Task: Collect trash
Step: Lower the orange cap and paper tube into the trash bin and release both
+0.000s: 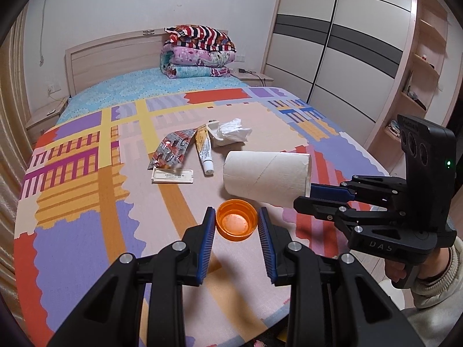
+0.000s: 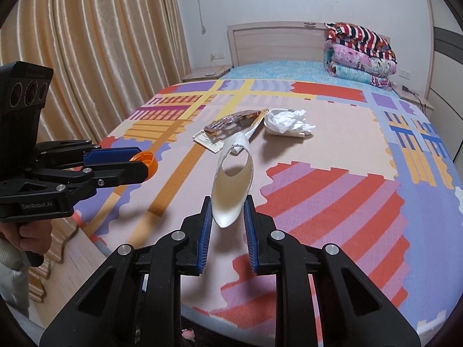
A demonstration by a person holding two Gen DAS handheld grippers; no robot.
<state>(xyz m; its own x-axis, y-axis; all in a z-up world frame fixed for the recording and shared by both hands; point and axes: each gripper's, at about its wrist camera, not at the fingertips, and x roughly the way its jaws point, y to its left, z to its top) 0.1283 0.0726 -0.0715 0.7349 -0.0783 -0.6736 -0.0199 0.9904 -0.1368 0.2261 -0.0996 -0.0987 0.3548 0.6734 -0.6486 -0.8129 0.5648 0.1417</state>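
Left wrist view: our left tongs (image 1: 236,224) clasp an orange cap (image 1: 236,219) above the bed (image 1: 86,202). Our right tongs (image 2: 227,217) pinch a cardboard tube (image 2: 233,185), squashing it. A wrapper (image 1: 170,150), ointment tube (image 1: 204,151) and crumpled tissue (image 1: 233,130) lie farther up the bed.

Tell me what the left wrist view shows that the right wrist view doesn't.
Only the left wrist view shows the wardrobe, the corner shelves and the tube's full outside. Only the right wrist view shows the curtains and the inside of the flattened tube end. Both show the orange cap between the left tongs, the right tongs gripping the tube, the crumpled tissue, the wrapper, the ointment tube and the folded quilts.
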